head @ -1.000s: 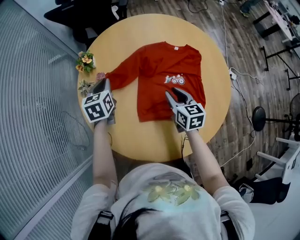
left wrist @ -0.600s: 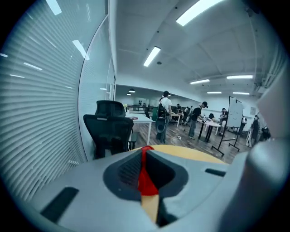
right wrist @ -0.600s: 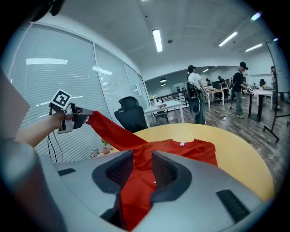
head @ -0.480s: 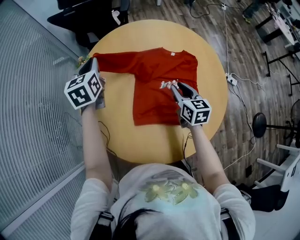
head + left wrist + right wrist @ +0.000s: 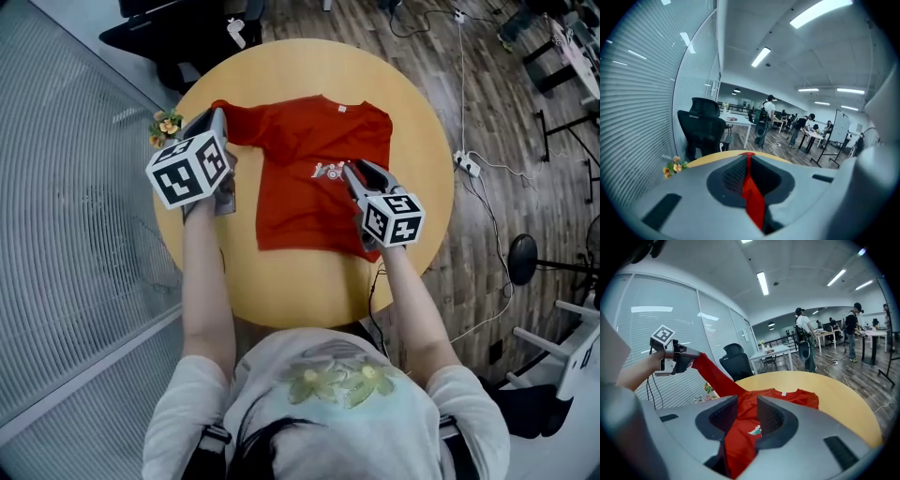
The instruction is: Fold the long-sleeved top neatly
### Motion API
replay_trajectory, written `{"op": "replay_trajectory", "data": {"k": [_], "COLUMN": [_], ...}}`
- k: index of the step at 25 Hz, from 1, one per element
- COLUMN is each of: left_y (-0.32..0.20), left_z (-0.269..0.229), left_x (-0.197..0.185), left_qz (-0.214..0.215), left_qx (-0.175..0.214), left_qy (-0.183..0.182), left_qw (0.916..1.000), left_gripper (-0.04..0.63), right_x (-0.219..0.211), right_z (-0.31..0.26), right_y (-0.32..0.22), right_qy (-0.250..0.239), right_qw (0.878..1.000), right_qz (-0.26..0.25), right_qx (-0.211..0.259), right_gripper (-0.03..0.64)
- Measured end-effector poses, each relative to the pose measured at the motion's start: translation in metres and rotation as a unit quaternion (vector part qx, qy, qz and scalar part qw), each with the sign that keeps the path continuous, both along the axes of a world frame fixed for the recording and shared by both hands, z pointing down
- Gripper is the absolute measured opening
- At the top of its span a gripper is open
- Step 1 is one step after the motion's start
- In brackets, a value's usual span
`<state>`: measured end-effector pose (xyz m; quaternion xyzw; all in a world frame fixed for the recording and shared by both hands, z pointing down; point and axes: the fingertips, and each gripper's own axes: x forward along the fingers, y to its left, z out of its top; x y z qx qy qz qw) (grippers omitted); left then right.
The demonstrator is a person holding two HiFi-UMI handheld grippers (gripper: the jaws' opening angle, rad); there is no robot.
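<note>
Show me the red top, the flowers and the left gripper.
Red top [image 5: 302,206], head view, on the middle of its body.
Flowers [image 5: 167,124], head view, on the orange blooms.
Left gripper [image 5: 748,161], left gripper view, between its fingertips, shut on the top's sleeve.

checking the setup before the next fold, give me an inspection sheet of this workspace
surface: round light wooden table
job's things: red long-sleeved top with small chest print, body flat, one sleeve lifted
clutter: small bunch of artificial flowers at table's left edge
grippers: left gripper shut on the sleeve cuff; right gripper jaws apart over the top's body
cables: white cable and power strip on floor, right of table
surroundings: wooden plank floor, slatted glass wall, black office chair
</note>
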<state>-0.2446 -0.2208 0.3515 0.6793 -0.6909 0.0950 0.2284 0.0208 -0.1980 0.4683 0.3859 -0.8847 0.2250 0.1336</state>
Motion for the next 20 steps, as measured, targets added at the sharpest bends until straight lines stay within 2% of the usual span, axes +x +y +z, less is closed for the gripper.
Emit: {"op": "replay_trajectory", "data": {"k": [11, 15, 20], "left_y": [-0.026, -0.040, -0.056], "left_z": [0.020, 0.044, 0.084], "left_x": [0.156, 0.212, 0.266], "left_qz": [0.039, 0.054, 0.068], "left_qx": [-0.023, -0.047, -0.086], "left_qy": [0.097, 0.116, 0.117], "left_qw": [0.9942, 0.9906, 0.9870], "left_gripper": [0.023, 0.023, 0.023], "right_x": [0.056, 0.086, 0.117], "right_z": [0.015, 0.023, 0.036], "right_y": [-0.007, -0.011, -0.015], "right_qy": [-0.015, -0.014, -0.013], "right_qw": [1.000, 1.000, 0.999], "right_qz": [0.008, 0.021, 0.038], "right_qx": [-0.012, -0.018, -0.026], "right_gripper": [0.135, 0.135, 0.135]}}
